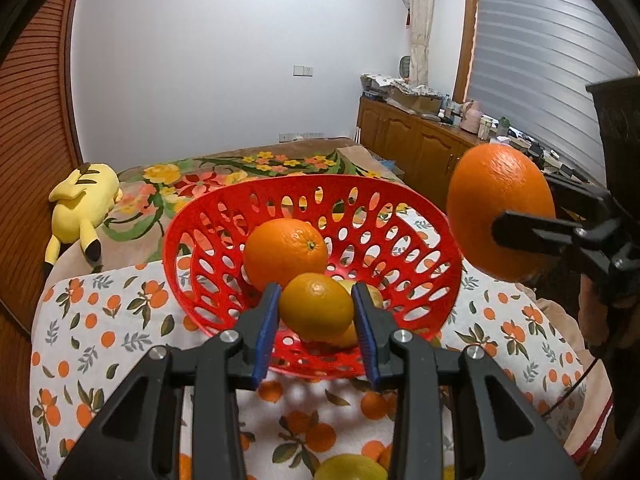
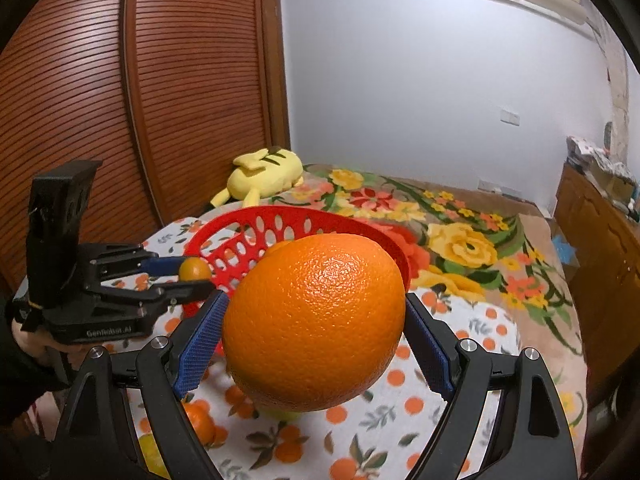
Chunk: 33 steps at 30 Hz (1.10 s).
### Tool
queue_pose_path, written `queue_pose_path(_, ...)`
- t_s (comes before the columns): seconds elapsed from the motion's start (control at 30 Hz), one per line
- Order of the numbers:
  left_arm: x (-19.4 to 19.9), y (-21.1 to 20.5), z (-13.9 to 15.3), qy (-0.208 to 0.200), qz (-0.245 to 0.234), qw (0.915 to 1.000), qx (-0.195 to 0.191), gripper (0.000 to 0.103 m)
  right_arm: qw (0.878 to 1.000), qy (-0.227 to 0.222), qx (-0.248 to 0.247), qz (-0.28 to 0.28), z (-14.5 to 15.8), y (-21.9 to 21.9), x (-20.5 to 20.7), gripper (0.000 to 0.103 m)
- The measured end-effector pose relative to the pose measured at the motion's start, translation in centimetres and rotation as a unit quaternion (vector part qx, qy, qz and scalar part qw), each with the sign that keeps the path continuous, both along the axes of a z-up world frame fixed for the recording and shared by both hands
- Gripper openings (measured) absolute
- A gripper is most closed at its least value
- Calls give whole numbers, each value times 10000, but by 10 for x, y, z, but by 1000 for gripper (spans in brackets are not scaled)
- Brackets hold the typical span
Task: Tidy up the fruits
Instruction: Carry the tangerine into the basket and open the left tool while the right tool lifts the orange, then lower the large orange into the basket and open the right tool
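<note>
Now | left gripper (image 1: 316, 310) jaws clamp small smooth orange (image 1: 316, 306) over red basket (image 1: 420, 216) | right gripper (image 2: 316, 320) jaws grip large pebbled orange (image 2: 316, 320) beside basket rim

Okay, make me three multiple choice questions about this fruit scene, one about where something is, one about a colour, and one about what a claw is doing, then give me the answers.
1. Where is the yellow plush toy?
A. in the basket
B. on the floral bedspread beyond the basket
C. on the cabinet

2. What colour is the basket?
A. red
B. blue
C. white

3. What is the right claw doing?
A. hanging open and empty
B. gripping the basket rim
C. holding a large orange

Answers: 1 B, it lies on the flowered cover; 2 A, its perforated wall is red; 3 C, blue pads press both sides of the fruit.
</note>
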<state>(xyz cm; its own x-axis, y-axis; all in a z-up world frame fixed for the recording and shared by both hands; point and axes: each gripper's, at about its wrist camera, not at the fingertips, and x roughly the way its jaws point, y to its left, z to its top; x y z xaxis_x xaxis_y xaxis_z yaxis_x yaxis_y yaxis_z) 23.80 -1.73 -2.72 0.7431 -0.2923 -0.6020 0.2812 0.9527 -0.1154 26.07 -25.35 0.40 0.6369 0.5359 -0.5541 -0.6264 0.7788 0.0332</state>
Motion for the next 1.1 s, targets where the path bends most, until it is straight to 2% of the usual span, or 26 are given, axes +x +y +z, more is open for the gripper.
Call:
queue_pose_path(0.3, 14, 0, -7, 72, -64, 10000, -21, 35, 9993, 194, -265, 179, -16, 18, 37, 88)
queue_pose_path(0.4, 15, 2, -6, 61, -54, 9999, -71, 41, 9988, 275, -328, 237, -21, 23, 44, 88)
queue_pose_path(1.1, 12, 33, -7, 18, 108, 9997, -212, 45, 9944, 490, -869, 335, -45, 49, 66, 88)
